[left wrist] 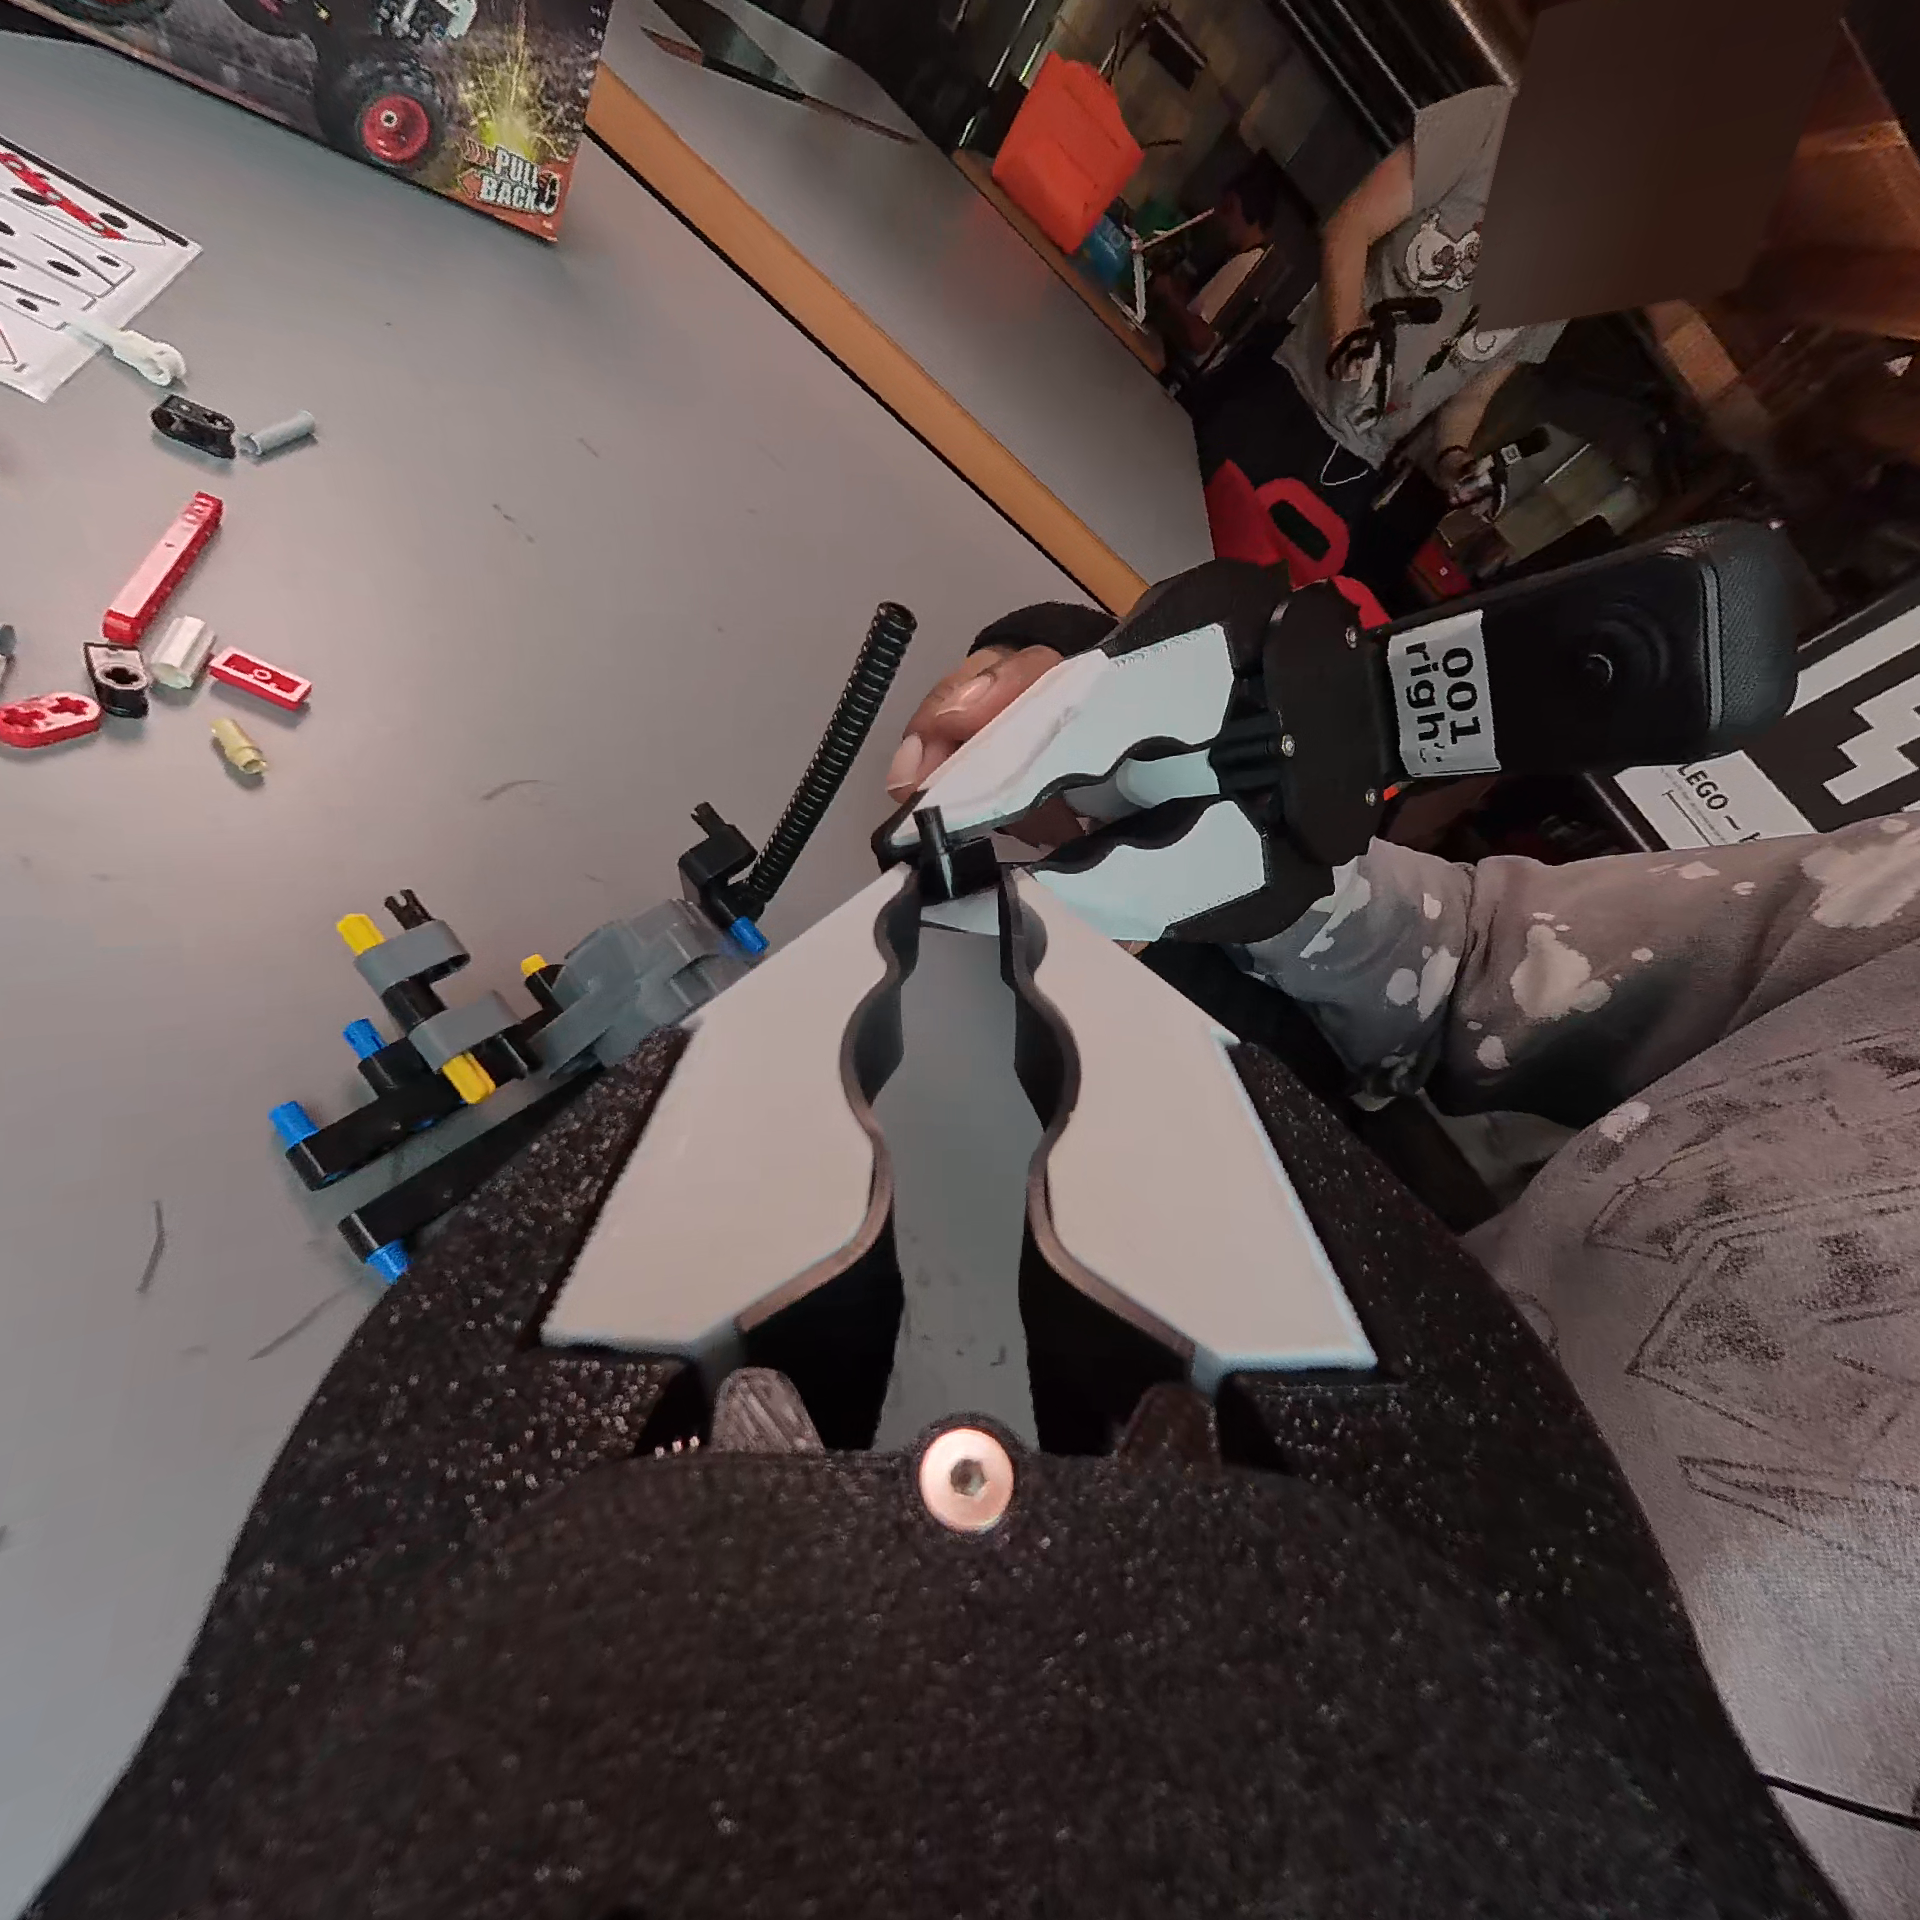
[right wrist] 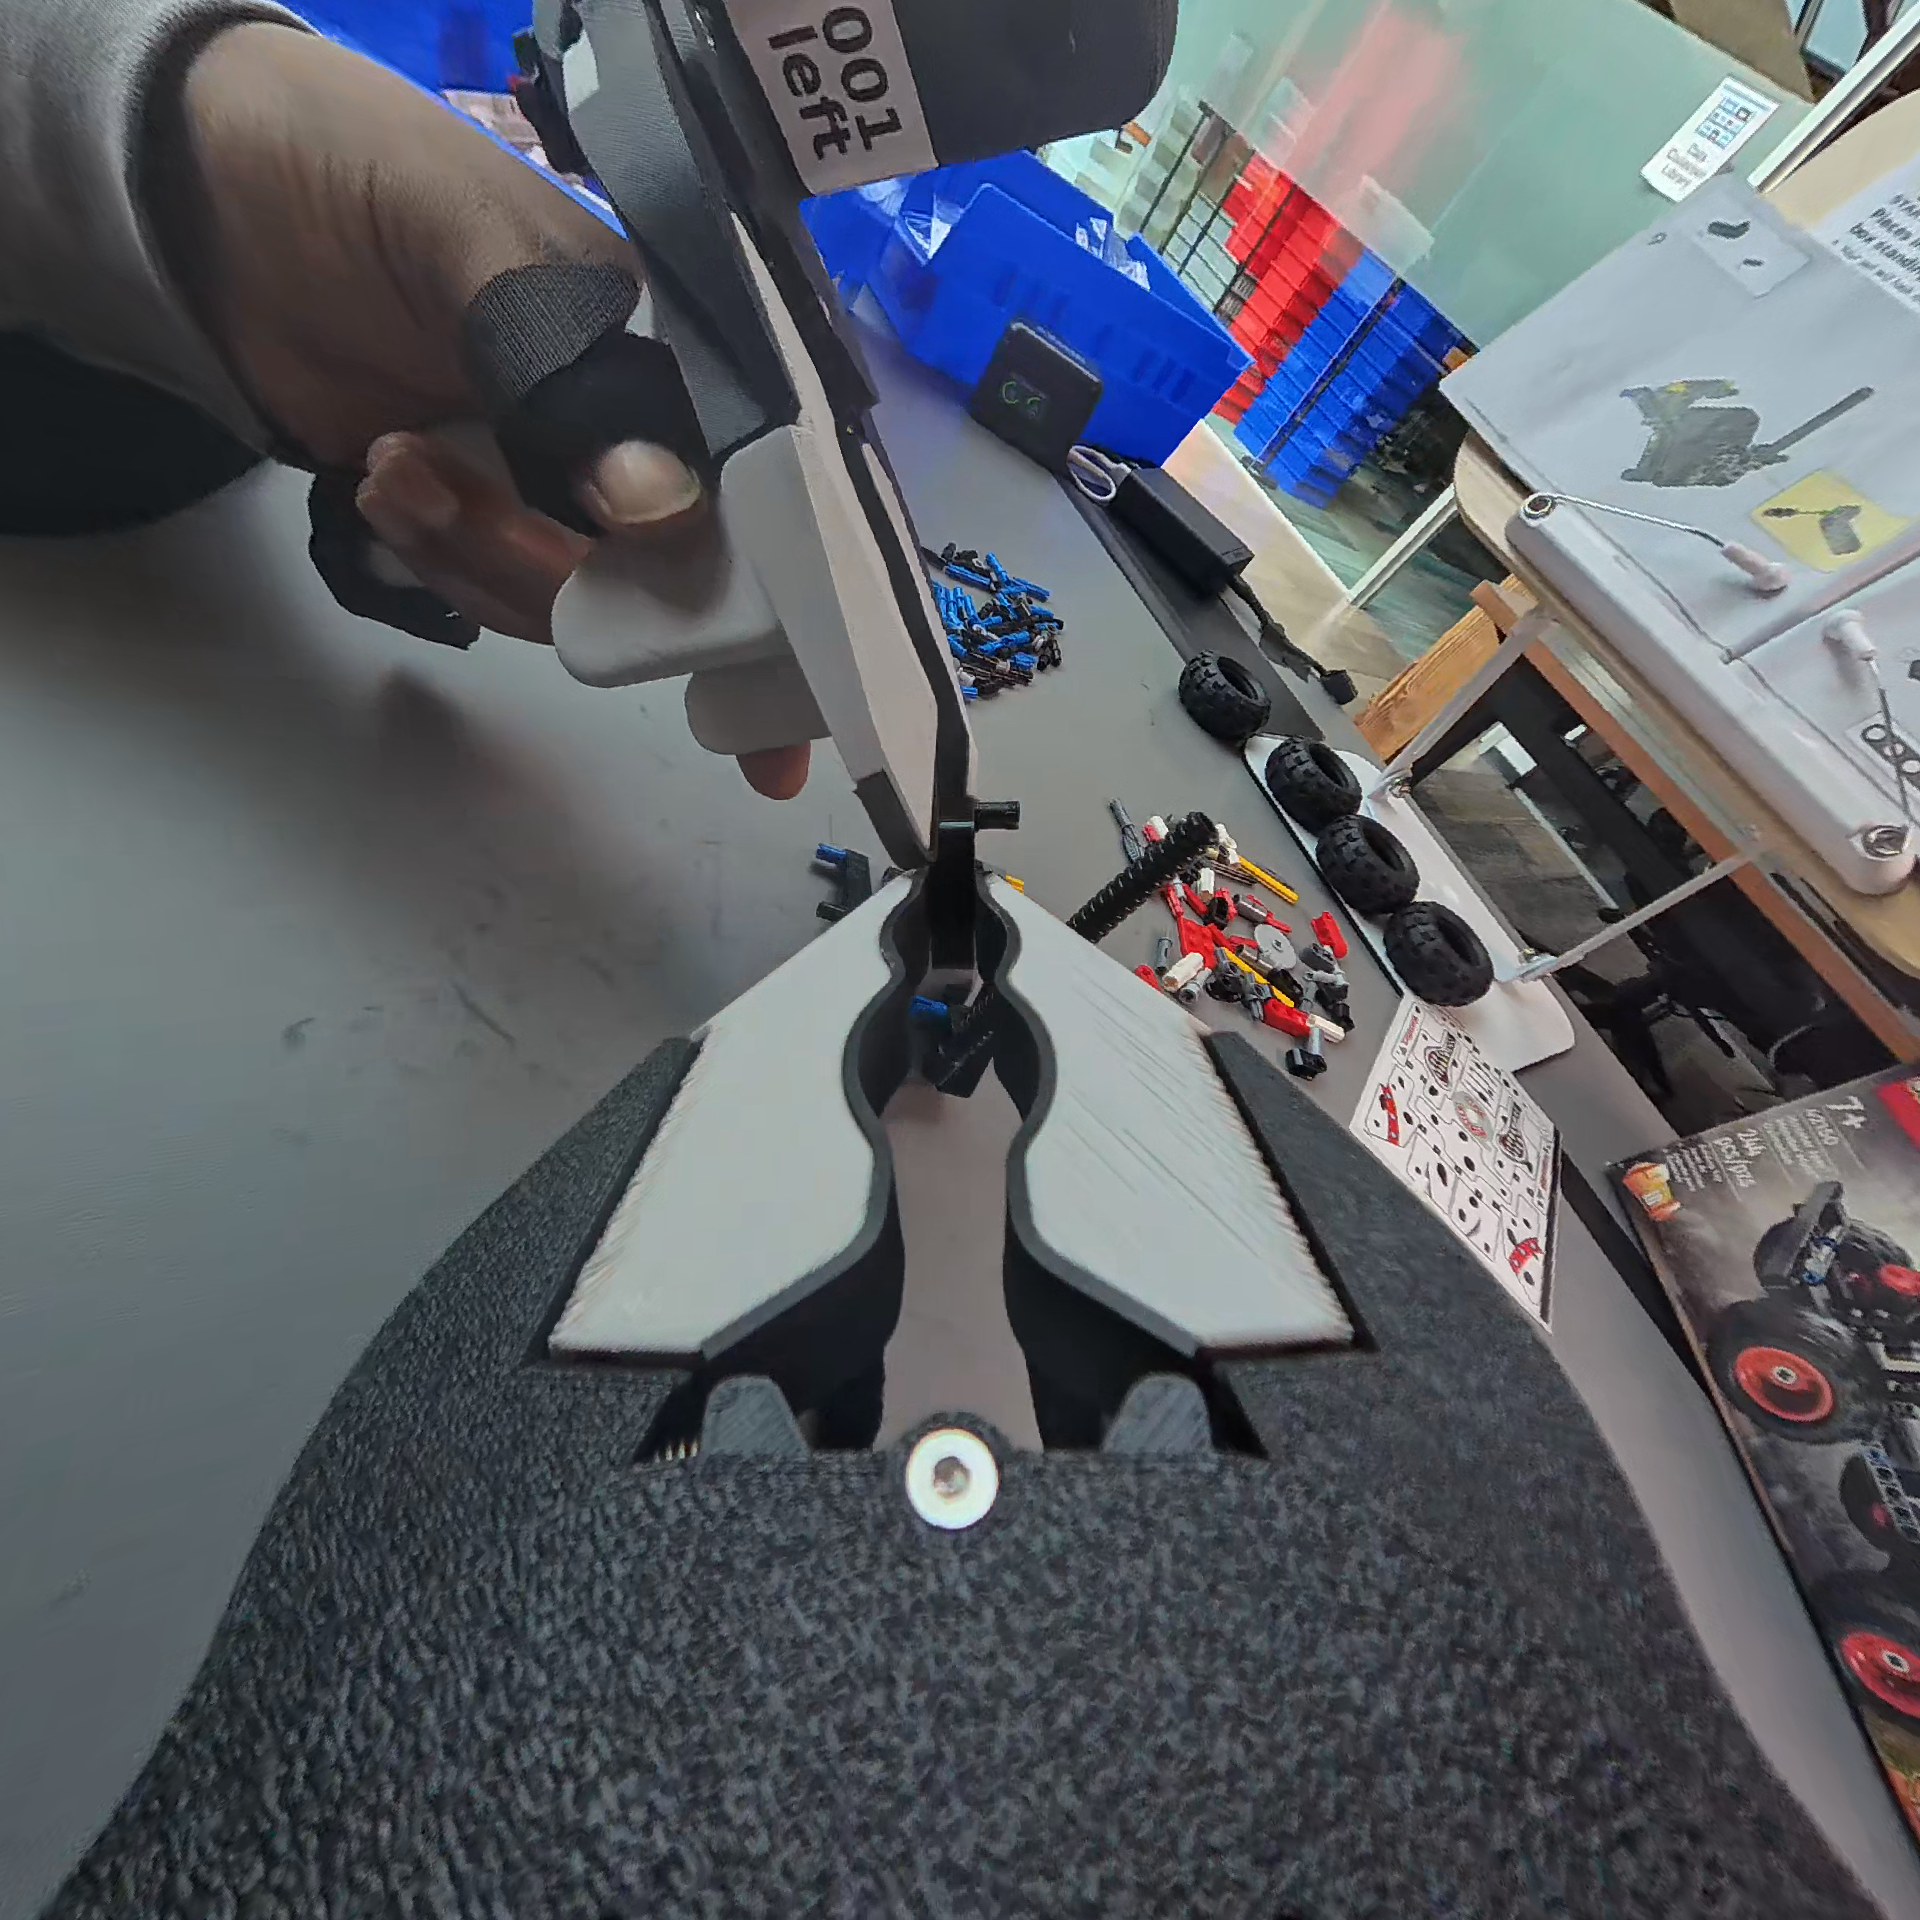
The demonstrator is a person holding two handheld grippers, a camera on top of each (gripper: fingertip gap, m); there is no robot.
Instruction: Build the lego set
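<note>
A small black Lego piece with a pin point(left wrist: 951, 862) is held above the grey table between the tips of both grippers. My left gripper point(left wrist: 954, 883) is closed on it from below in the left wrist view. My right gripper point(right wrist: 951, 891) is closed on the same piece point(right wrist: 951, 914), and the left gripper reaches down onto its top. The partial build point(left wrist: 488, 1039) of black beams, grey parts, and blue and yellow pins lies on the table to the left. A black ribbed hose point(left wrist: 831, 748) sticks up from it. The hose also shows in the right wrist view point(right wrist: 1138, 878).
Loose red, white and black parts point(left wrist: 156, 644), a sticker sheet point(left wrist: 73, 270) and the set's box point(left wrist: 416, 94) lie farther left. In the right wrist view there are a parts pile point(right wrist: 1247, 951), several tyres point(right wrist: 1340, 821), blue and black pins point(right wrist: 997, 623), a booklet on a stand point(right wrist: 1714, 468) and blue bins point(right wrist: 1039, 291). My left and right fingertips are right by each other.
</note>
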